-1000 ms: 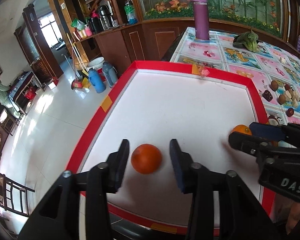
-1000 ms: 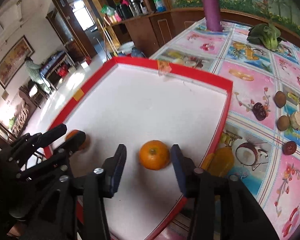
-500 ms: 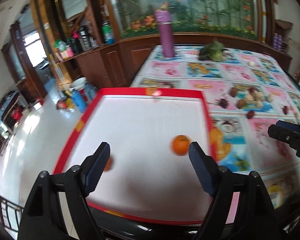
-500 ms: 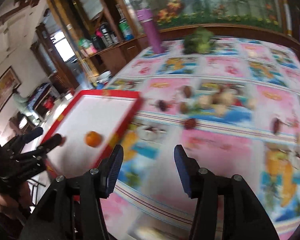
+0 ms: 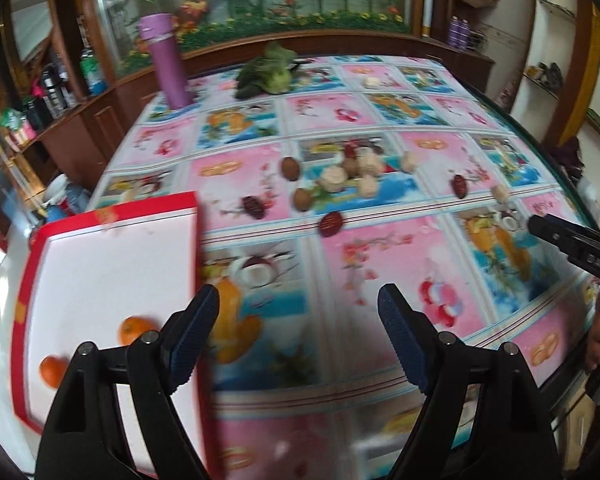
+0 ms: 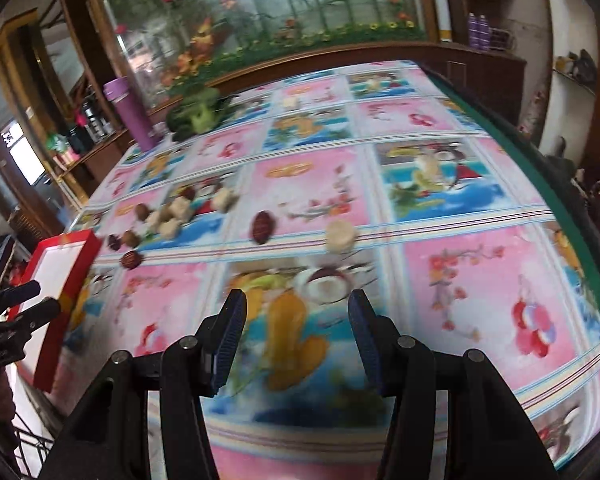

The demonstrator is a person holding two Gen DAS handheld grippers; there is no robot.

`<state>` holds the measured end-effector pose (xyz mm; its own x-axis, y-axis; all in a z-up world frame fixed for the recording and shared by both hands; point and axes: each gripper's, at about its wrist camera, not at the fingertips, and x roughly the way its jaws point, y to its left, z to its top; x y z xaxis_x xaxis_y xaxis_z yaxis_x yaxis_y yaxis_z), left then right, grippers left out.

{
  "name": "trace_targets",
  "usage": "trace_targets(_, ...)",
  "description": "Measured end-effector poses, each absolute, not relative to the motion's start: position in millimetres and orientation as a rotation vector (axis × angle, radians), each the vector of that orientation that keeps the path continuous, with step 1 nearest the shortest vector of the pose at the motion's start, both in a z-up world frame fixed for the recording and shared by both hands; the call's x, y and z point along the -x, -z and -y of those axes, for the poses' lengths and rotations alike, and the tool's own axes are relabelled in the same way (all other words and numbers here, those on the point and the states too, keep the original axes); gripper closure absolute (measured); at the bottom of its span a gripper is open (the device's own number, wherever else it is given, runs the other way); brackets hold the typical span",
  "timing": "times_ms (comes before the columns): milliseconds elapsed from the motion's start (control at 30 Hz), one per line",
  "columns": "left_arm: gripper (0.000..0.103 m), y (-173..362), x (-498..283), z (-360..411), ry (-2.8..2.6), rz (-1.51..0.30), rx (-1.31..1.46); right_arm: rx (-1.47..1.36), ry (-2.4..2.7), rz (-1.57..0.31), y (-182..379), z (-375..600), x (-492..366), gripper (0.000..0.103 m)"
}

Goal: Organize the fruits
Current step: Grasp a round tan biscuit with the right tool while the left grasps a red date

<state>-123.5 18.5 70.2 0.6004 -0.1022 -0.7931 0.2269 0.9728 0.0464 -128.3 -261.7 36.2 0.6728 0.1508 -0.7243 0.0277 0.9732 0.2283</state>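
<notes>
Since two oranges (image 5: 134, 329) already sit in the red-rimmed white tray (image 5: 112, 264) at the desk's left edge, this looks like the in-between bit: nothing carried, next pick not yet made. What's left is a loose scatter on the fruit-print tablecloth (image 6: 460, 280), around the middle of the desk: small brown round fruits (image 5: 302, 199), dark red date-looking ones (image 5: 331, 223) and pale chunky pieces (image 5: 332, 178), some touching, some apart. Bit blurry, so I can't name them for sure.

Left hand-held gripper (image 5: 298, 340) hangs above the cloth just right of the tray with its jaws wide apart and empty. Right hand-held gripper (image 6: 296, 336) is the same deal, jaws spread with nothing in them, over the near cloth, with a pale round piece (image 6: 341, 236) and a dark red fruit (image 6: 263, 226) ahead of it.

My guess for the next move: pick one piece that's clear of its neighbours, drop straight over it and close gently, since they're small and roll easily. Further back stand a purple bottle (image 5: 165, 60) and a leafy green vegetable (image 5: 268, 74), well away from all this.
</notes>
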Motion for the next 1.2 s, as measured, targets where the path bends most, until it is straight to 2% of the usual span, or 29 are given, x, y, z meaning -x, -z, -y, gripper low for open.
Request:
trace_targets(300,0.021,-66,67,63,0.362,-0.936,-0.183,-0.188,-0.043,-0.88,-21,273,81,0.051)
trace_targets(433,0.021,-51,46,89,0.381,-0.976,-0.199,-0.146,-0.05,-0.917,-12,266,68,0.066)
trace_targets(500,0.022,-47,40,99,0.382,-0.983,-0.209,-0.131,-0.042,-0.913,-11,264,67,0.069)
trace_targets(600,0.022,-45,33,114,0.4,-0.977,-0.217,-0.129,-0.034,-0.915,-11,265,67,0.08)
trace_targets(733,0.028,-38,22,133,0.405,-0.985,-0.232,-0.134,-0.031,-0.915,-12,271,69,0.08)
trace_targets(900,0.03,-28,13,152,0.407,-1.004,-0.233,-0.169,-0.025,-0.908,-12,288,78,0.08)
trace_targets(967,0.041,-22,10,158,0.408,-1.021,-0.226,-0.183,-0.033,-0.907,-12,291,79,0.08)
trace_targets(1100,0.049,-16,8,165,0.393,-1.021,-0.229,-0.193,-0.037,-0.904,-12,291,79,0.08)
trace_targets(1133,0.055,-17,7,165,0.396,-1.021,-0.224,-0.194,-0.037,-0.903,-12,291,80,0.08)
trace_targets(1167,0.067,-17,7,165,0.393,-1.016,-0.224,-0.195,-0.036,-0.902,-12,291,80,0.08)
trace_targets(1200,0.073,-18,7,165,0.398,-1.008,-0.225,-0.197,-0.035,-0.903,-12,291,80,0.08)
